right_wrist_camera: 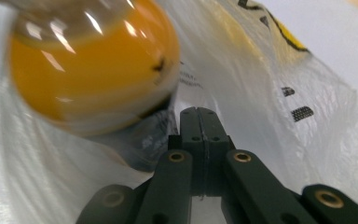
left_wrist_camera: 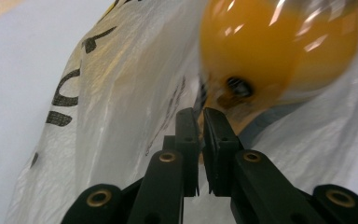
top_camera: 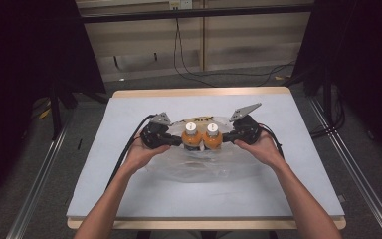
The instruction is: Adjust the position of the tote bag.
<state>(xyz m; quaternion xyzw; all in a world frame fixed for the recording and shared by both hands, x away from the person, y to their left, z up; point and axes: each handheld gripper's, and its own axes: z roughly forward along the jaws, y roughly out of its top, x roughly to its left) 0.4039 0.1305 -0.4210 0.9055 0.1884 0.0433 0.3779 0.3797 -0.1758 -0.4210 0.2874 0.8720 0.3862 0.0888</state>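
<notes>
The tool [left_wrist_camera: 200, 116], nearly closed, pinches plastic bag [left_wrist_camera: 121, 93] film below an orange bottle [left_wrist_camera: 279, 46].

Two bottles [top_camera: 201, 135] side by side on bag [top_camera: 199, 169]

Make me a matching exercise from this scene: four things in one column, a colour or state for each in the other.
Things:
1. left claw
2. bottle caps
3. plastic bag
4. table top

Descriptions:
a. see-through, with dark printed letters
b. white
c. black, jaws nearly together
d. pale grey-blue

Pairs: 1-c, 2-b, 3-a, 4-d
</notes>
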